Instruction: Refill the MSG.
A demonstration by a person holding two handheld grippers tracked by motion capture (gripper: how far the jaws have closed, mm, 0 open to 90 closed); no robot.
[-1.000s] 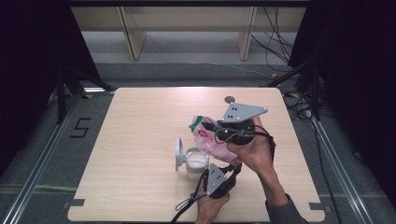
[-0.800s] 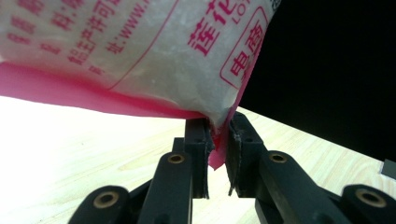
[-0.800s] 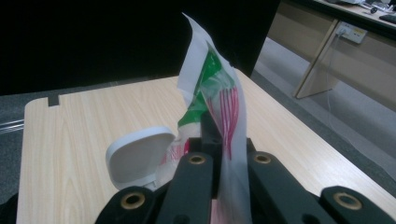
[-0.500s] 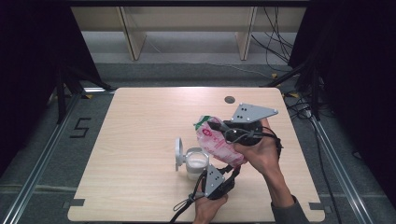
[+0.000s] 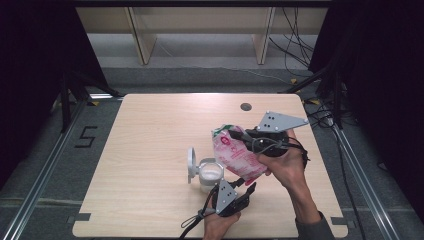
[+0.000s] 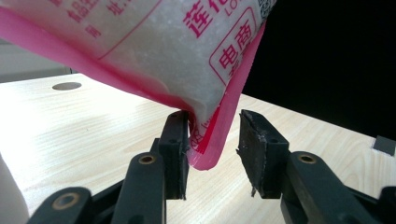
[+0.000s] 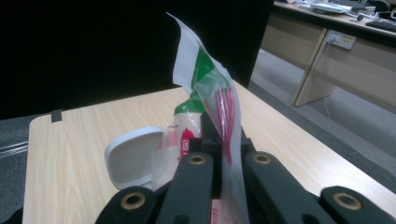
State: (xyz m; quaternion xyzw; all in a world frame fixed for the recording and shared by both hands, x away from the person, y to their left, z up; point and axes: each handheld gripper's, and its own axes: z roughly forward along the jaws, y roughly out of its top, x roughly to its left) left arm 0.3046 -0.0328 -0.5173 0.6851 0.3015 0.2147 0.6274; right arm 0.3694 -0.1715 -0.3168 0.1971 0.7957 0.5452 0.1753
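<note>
While the right gripper [image 5: 239, 136] clamps the pink bag's [image 5: 235, 157] top, the left gripper [image 6: 214, 140], jaws just opening, brackets its bottom corner beside the white jar [image 5: 209, 175].

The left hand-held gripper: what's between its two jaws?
In the left gripper view, the bag's pink bottom corner hangs between the jaws of the left hand-held gripper, which have just been opening.

Look at the pink-and-white bag [image 6: 140, 46] across the top of the left gripper view: a pink rounded box on it reads "电商", with larger pink characters "莲花" above it, cut off by the frame edge. On the floor [image 5: 60, 165] at the left of the high view you can read a black "5" [image 5: 86, 136].
</note>
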